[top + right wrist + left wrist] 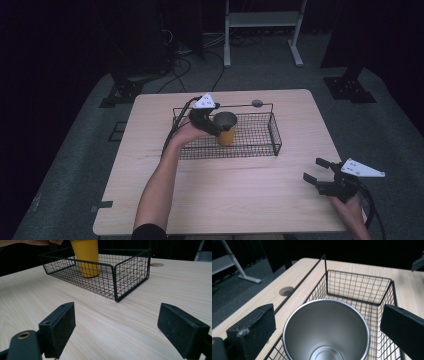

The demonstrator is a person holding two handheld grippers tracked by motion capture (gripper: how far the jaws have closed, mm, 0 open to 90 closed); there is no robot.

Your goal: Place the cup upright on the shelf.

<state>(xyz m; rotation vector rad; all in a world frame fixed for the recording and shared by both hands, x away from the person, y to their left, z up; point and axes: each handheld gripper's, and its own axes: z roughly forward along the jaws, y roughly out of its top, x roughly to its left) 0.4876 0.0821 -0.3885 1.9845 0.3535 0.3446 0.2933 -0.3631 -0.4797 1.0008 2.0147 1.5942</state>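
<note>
Worktop (225,200): light wood, rectangular; a round hole (257,103) sits near its far edge.
Wire basket (260,145): black mesh, long and shallow, its length running left to right across the far half of the worktop; a thin handle bar spans its far side.
Cup (226,129): yellow outer wall, bare metal inside; stands inside the wire basket, left of the basket's middle.
Cup axis: long axis vertical, mouth facing up, base on the basket floor, as seen in the right gripper view (86,257).
Cup interior: the left gripper view looks straight down into the open mouth (325,327); nothing visible inside.
Left tongs (212,122): over the basket at the cup rim, held by the person's left hand (184,134).
Left tongs state: spread wide, one jaw on each side of the rim, a gap showing between each jaw and the metal.
Right tongs (315,171): at the near right corner of the worktop, well apart from the basket, pointing toward it.
Right tongs state: spread wide, with bare wood between the jaws.
</note>
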